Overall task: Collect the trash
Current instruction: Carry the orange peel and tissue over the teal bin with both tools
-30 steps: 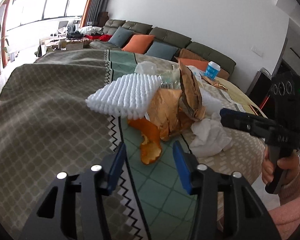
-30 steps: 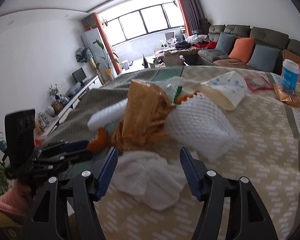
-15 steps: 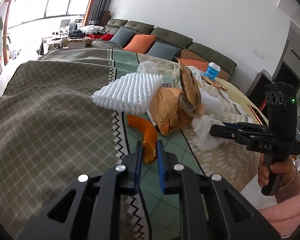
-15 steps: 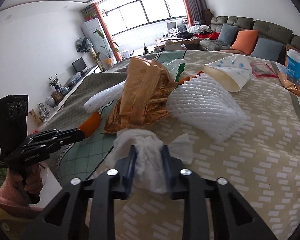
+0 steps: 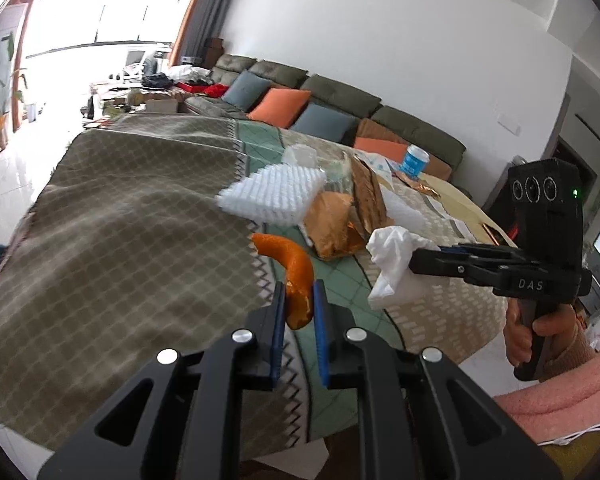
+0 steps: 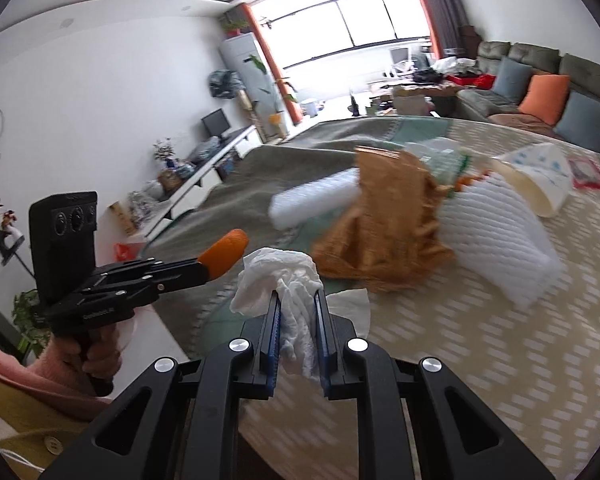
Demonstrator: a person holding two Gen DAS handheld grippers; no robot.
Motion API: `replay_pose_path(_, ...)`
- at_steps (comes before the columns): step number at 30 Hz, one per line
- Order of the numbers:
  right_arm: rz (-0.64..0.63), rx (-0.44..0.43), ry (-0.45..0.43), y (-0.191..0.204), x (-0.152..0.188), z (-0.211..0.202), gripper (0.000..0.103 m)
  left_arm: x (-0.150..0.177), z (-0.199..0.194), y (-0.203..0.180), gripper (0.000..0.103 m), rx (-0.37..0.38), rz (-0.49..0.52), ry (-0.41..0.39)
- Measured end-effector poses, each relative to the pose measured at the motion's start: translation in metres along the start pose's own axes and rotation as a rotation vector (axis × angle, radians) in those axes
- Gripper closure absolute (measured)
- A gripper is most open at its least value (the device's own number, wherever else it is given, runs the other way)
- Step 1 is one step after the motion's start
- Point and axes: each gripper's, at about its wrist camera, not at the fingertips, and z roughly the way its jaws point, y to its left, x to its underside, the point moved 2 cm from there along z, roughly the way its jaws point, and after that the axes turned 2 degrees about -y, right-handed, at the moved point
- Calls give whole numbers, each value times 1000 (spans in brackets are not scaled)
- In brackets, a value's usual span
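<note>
While the left gripper [image 5: 298,304] clamps an orange peel [image 5: 294,268] (long axis running up-frame) at lower centre, the right gripper [image 6: 297,312] pinches a crumpled tissue [image 6: 278,276], both clear of the tablecloth [image 5: 120,232].

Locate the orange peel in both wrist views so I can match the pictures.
Left wrist view: the orange peel is bottom centre, clamped in the left tongs, curving up and left.
Right wrist view: the orange peel is left of centre, sticking out of the left tongs.
Shared landmark: the brown paper bag in the trash pile behind it.
</note>
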Motion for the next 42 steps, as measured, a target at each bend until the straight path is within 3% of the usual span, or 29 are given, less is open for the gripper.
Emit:
replay_pose_path(23, -174, -212, 35, 90, -50, 82, 87, -7, -106, 90, 89, -313, -149, -183)
replay_pose_path(42, -297, -309, 75, 161, -88, 157, 87, 0, -156, 166, 88, -531, -280, -225)
